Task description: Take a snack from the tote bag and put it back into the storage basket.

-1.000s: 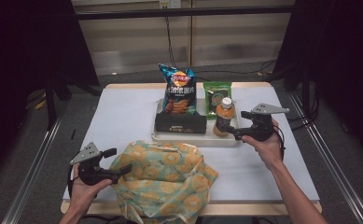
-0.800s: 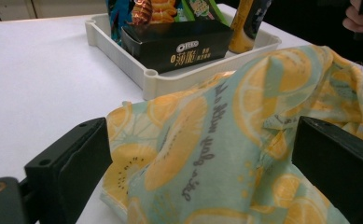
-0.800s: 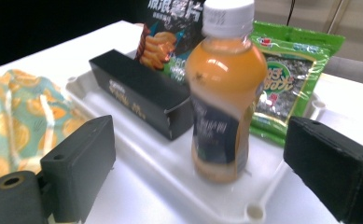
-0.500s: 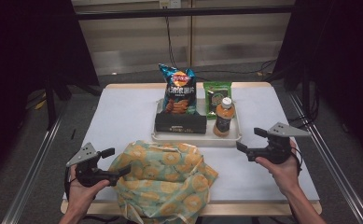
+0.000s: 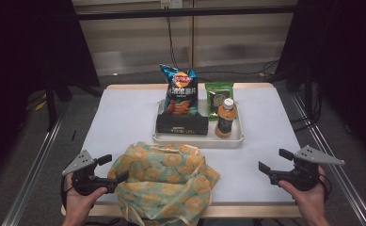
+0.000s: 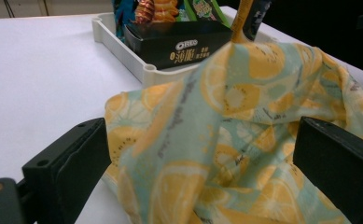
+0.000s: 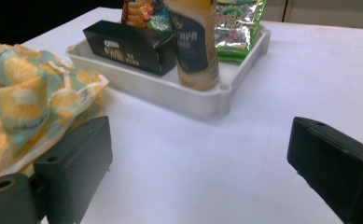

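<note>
A cloth bag (image 5: pixel 164 181) printed with lemon slices lies crumpled at the table's near edge. My left gripper (image 5: pixel 114 168) sits at its left side, open; in the left gripper view the cloth (image 6: pixel 244 121) bulges between the wide jaws. My right gripper (image 5: pixel 274 160) hovers open over bare table at the near right, holding nothing. Behind the cloth, a white tray (image 5: pixel 197 139) holds a chips bag (image 5: pixel 180 92), a black biscuit box (image 5: pixel 181 124), a green packet (image 5: pixel 217 94) and an upright drink bottle (image 5: pixel 226 117). The right gripper view shows the bottle (image 7: pixel 195 46) and box (image 7: pixel 132 46).
The white table (image 5: pixel 124 117) stretches left and right of the tray. Metal rails run along the floor on both sides, and cables hang behind the table's far edge.
My right gripper has drawn back from beside the bottle in the tray to the near right of the table. The left gripper has hardly moved.
</note>
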